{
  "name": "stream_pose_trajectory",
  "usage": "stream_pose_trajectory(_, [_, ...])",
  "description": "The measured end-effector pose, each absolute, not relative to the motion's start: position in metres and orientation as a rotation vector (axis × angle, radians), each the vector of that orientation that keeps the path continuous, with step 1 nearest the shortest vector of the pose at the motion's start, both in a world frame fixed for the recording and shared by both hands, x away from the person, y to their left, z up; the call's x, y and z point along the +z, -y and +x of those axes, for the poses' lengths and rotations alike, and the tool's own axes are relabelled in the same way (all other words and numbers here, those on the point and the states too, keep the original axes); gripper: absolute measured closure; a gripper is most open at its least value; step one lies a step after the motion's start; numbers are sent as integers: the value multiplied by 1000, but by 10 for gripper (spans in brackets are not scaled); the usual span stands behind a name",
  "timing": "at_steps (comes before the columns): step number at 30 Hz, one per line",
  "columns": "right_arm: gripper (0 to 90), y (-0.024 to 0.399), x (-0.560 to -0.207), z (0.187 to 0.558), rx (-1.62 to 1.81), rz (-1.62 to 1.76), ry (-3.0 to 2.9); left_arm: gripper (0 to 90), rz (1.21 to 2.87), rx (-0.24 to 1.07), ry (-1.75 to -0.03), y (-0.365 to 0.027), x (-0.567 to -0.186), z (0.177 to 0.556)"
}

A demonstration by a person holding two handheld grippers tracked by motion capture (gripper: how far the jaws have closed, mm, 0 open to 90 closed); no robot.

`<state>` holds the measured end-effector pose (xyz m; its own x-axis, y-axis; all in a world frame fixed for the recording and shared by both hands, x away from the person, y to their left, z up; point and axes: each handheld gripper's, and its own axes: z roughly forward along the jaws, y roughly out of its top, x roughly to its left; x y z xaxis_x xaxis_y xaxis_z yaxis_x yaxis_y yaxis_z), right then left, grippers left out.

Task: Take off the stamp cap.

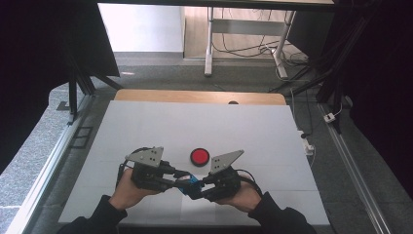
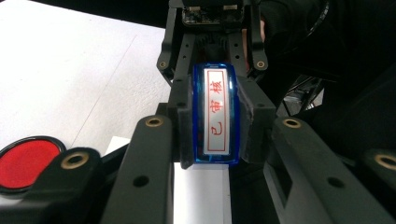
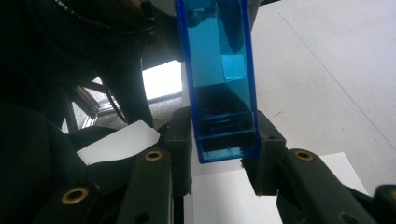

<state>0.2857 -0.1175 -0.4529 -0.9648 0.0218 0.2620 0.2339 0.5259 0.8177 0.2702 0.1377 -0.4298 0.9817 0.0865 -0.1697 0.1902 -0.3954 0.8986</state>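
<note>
The blue stamp (image 1: 189, 184) lies lengthwise between both, each end pinched: left hand-held gripper (image 1: 181, 181), right hand-held gripper (image 1: 197, 186).

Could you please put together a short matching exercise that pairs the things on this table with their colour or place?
Things:
1. stamp
2. ink pad
3. sheet of paper
4. table

Descriptions:
A. round and red, lying beyond the two hand-held grippers
B. clear blue, clamped between the left hand-held gripper and the right hand-held gripper
C. wide white surface with a wooden far edge
D. white, lying flat beneath the grippers

Pairs: 1-B, 2-A, 3-D, 4-C
</note>
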Motion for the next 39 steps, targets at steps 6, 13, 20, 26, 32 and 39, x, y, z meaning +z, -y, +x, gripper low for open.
stream_pose_trajectory(6, [683, 118, -452, 286, -1403, -220, 2525, 703, 1973, -105, -176, -139, -429, 270])
stream_pose_trajectory(13, [688, 117, -454, 288, -1364, -276, 2486, 704, 1988, -98, -172, -137, -429, 269])
stream_pose_trajectory(20, [689, 114, -454, 280, -1295, -135, 2628, 705, 1948, -131, -167, -144, -426, 271])
stream_pose_trajectory(26, [688, 115, -454, 280, -1320, -167, 2636, 704, 1958, -117, -191, -143, -427, 271])
stream_pose_trajectory(32, [686, 119, -453, 280, -1339, -168, 2681, 703, 1953, -102, -226, -146, -426, 270])
stream_pose_trajectory(39, [686, 127, -453, 277, -1356, -163, 2758, 703, 1959, -97, -241, -147, -427, 271])
